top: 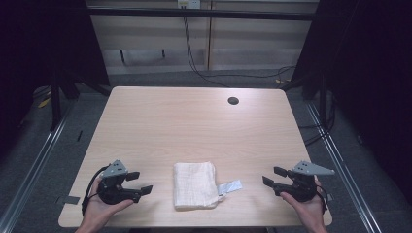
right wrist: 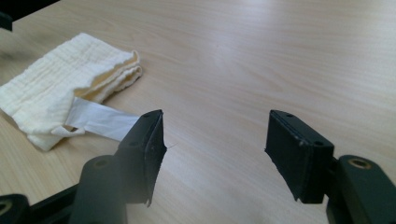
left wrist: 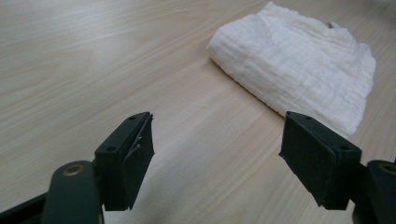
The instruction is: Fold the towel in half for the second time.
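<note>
Table (top: pixel 194 121): bare wood. Towel (top: pixel 194 185): folded, at 6 o'clock near front edge, tag (top: pixel 229 187) at its 3 o'clock. Left gripper (top: pixel 138 183) at 9 o'clock of towel, right gripper (top: pixel 271 176) at 3 o'clock; both spread, empty, apart from it. Step: approach. Next: probably close in, pinch opposite edges.

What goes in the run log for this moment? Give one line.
cloth: folded white cloth flat on table, label sticking out | left gripper: open, empty, beside cloth | right gripper: open, empty, beside cloth

Folded white cloth (top: pixel 195 185) on table (top: pixel 194 121), open left tongs (top: pixel 139 183), open right tongs (top: pixel 270 176) flanking
</note>
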